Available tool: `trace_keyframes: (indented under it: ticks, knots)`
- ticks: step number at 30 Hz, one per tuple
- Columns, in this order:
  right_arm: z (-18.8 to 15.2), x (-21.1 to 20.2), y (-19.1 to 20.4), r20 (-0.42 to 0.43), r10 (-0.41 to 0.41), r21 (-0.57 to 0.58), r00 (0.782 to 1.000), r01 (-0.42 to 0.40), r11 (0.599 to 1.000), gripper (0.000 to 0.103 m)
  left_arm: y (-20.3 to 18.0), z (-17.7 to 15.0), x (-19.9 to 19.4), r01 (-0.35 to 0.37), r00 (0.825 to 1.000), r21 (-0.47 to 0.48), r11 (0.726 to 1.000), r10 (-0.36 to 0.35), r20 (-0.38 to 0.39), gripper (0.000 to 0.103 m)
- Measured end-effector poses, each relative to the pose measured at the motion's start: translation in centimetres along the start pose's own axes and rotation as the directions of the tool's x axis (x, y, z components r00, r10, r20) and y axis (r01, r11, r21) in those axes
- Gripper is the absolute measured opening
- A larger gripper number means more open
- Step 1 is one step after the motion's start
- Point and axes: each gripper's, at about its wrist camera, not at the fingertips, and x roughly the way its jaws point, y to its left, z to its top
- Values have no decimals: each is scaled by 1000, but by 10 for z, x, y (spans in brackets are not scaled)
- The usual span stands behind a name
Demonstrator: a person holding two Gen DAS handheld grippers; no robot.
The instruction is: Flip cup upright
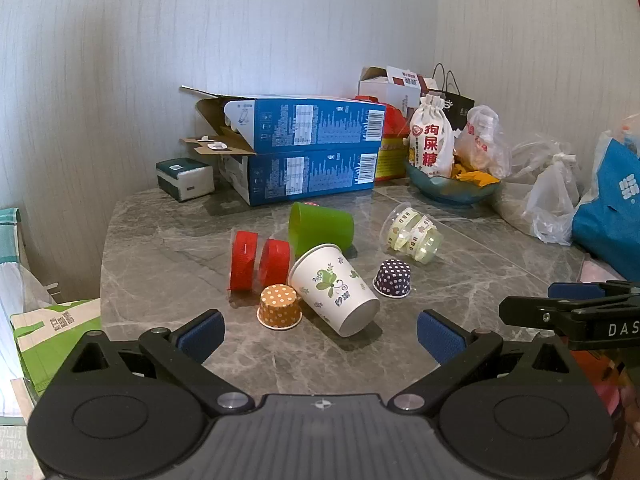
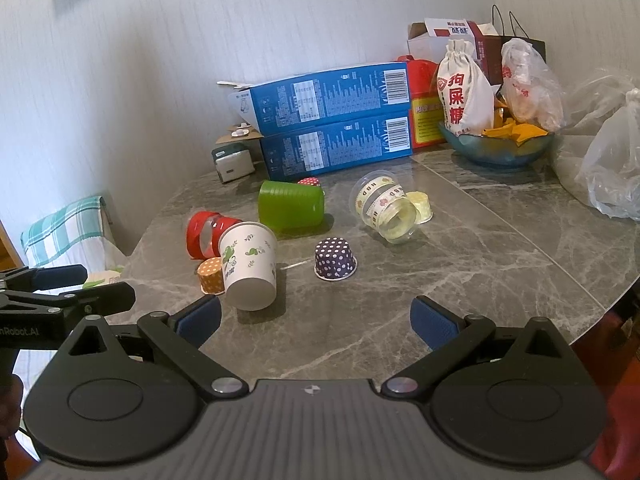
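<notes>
Lying on its side mid-bench (image 1: 460,344), white paper cup (image 1: 334,289) beside orange cupcake liner (image 1: 279,306); left gripper (image 1: 319,334) and right gripper (image 2: 316,322) fingers spread, holding nothing.

A grey marble table (image 1: 168,264) carries everything. Ahead of the left fingers (image 1: 202,336), a white paper cup (image 1: 334,288) lies on its side, base toward them, with an orange dotted cup (image 1: 279,306) mouth-down touching its left side. A purple dotted cup (image 1: 394,278) sits mouth-down beyond the right finger. Farther out lie a red-banded clear cup (image 1: 258,260), a green cup (image 1: 320,226) and a clear cup with patterned bands (image 1: 414,234), all on their sides. At the far edge stand two stacked blue boxes (image 1: 312,160), a tissue pack (image 1: 186,178), a blue bowl (image 1: 452,190) and plastic bags (image 1: 554,200).
</notes>
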Motion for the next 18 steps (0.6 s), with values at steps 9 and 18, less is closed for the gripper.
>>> trace_keyframes:
  ticks: [9,18]
  knots:
    - [-2,-1,-1,-3,-2,0,1000,2,1000,102,-3,-1,-2,2,1000,-2,1000,-2,-2,103]
    - [-2,-1,-1,-3,-1,1,1000,1,1000,102,-1,-1,-1,2,1000,-2,1000,-2,-4,103]
